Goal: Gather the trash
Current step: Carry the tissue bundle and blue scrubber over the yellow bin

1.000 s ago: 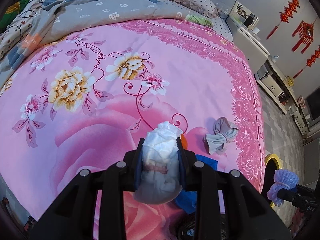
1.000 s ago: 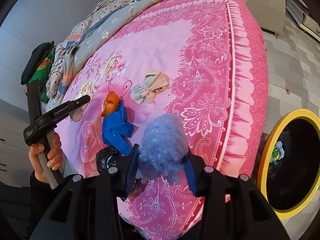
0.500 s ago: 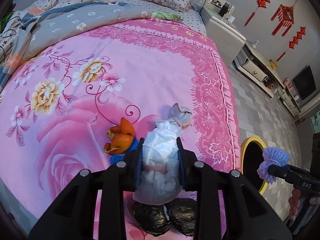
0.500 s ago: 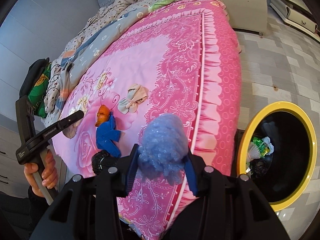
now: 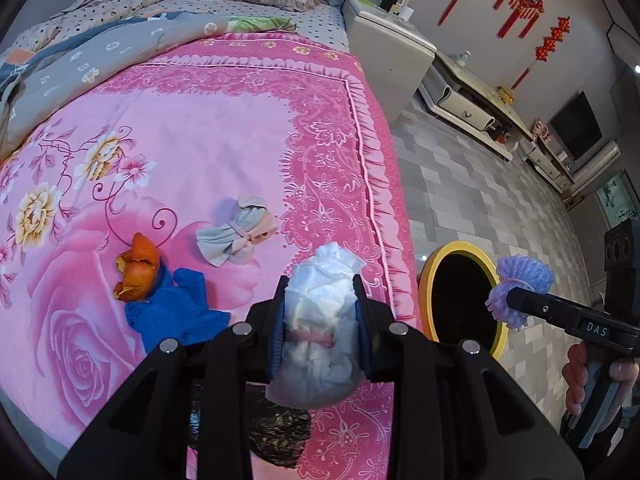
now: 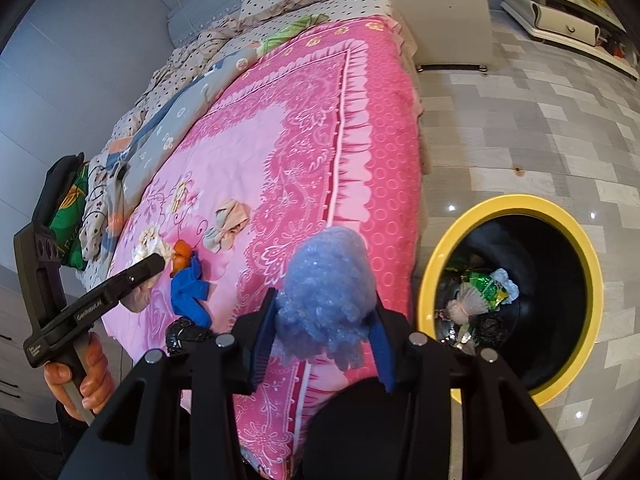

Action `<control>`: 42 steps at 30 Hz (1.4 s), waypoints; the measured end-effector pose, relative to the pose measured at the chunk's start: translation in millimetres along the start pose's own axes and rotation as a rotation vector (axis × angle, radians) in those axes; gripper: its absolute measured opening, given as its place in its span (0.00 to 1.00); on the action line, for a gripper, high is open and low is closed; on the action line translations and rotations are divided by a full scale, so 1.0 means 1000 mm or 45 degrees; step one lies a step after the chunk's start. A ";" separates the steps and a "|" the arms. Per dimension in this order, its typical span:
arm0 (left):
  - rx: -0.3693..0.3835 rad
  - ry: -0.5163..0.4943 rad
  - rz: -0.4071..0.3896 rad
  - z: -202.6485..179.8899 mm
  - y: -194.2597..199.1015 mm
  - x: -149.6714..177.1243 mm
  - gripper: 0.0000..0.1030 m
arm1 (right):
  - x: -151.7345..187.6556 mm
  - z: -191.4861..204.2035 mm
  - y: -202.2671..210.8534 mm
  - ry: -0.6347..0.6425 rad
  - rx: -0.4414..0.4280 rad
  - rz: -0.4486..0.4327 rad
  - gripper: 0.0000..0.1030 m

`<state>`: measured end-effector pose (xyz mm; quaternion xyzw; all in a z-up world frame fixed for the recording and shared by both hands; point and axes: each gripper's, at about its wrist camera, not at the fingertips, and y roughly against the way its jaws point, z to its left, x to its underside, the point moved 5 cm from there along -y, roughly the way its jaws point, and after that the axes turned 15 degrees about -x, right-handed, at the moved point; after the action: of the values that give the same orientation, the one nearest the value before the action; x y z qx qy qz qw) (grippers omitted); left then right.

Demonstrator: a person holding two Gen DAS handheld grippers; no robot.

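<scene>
Right gripper (image 6: 325, 344) clamps blue fluff (image 6: 328, 292); left gripper (image 5: 320, 326) grips tissue wad (image 5: 320, 320) (bin's (image 6: 440, 240) contents visible rightward only).

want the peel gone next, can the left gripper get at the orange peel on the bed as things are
Probably not yet. The left gripper is shut on a white wad, so its fingers are full. The orange peel lies uncovered on the bed, touching a blue rag; nothing else blocks it.

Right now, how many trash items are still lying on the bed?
4: orange peel, blue glove touching it, tied cloth bundle further up the bed, black bag near the edge, partly hidden by the left gripper.
</scene>
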<state>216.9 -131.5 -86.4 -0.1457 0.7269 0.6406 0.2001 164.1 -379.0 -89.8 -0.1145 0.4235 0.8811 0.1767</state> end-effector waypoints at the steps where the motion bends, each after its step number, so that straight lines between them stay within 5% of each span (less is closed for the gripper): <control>1: 0.008 -0.012 0.000 -0.007 0.000 0.000 0.27 | 0.000 -0.004 0.004 -0.007 0.002 -0.008 0.39; 25: 0.188 -0.273 0.070 -0.169 -0.022 0.019 0.27 | 0.002 -0.112 0.080 -0.245 0.076 -0.189 0.39; 42: 0.216 -0.414 0.133 -0.248 -0.067 0.040 0.28 | 0.002 -0.185 0.081 -0.419 0.083 -0.220 0.40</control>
<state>187.2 -384.5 -139.3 0.0151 0.7430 0.6015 0.2930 139.0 -571.3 -147.2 0.0011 0.4057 0.8553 0.3224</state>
